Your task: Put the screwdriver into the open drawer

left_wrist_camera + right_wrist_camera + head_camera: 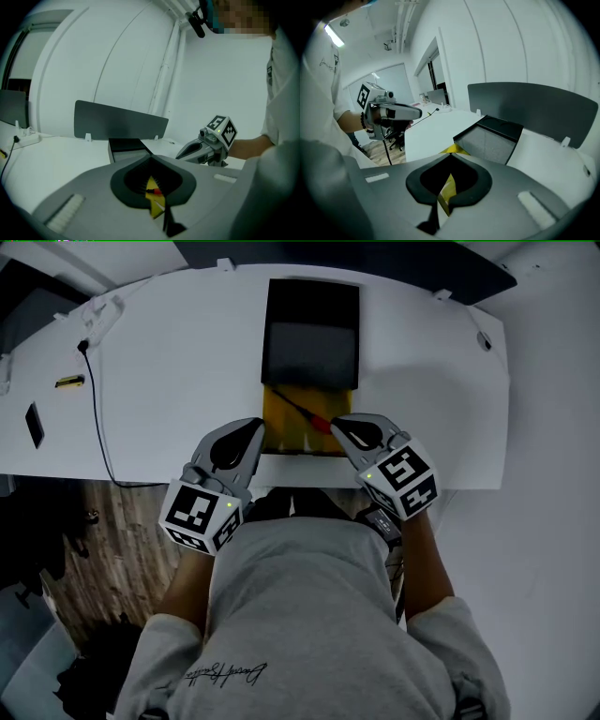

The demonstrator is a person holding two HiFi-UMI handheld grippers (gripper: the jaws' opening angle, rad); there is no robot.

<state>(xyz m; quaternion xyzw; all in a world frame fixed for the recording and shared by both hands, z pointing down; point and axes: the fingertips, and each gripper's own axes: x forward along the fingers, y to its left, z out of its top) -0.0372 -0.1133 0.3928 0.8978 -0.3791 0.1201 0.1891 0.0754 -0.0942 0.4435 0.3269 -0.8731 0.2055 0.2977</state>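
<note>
My right gripper (339, 425) has its two jaws pressed together. In the right gripper view I see nothing pinched between them, only a piece of yellow through the dark hollow behind the tips. My left gripper (255, 426) is also closed, its jaws together on nothing. The screwdriver (319, 423) lies in the open yellow drawer (281, 439), which is between my two grippers and a little ahead of them. Its red handle is just at the tips of my right gripper, and its thin dark shaft runs away from that gripper, slanting toward the far left corner of the drawer. From the head view I cannot tell if the handle touches the tips or is only below them. Through the hollow of my left gripper the red handle shows too, over the yellow bottom. The drawer is pulled out from a black cabinet (311, 334) that stands straight ahead of both grippers on the white table (169, 362). Beyond the cabinet a grey panel (121, 120) stands upright at the table's far edge. Well to the left of my left gripper a black cable (99, 423) runs across the table.
</note>
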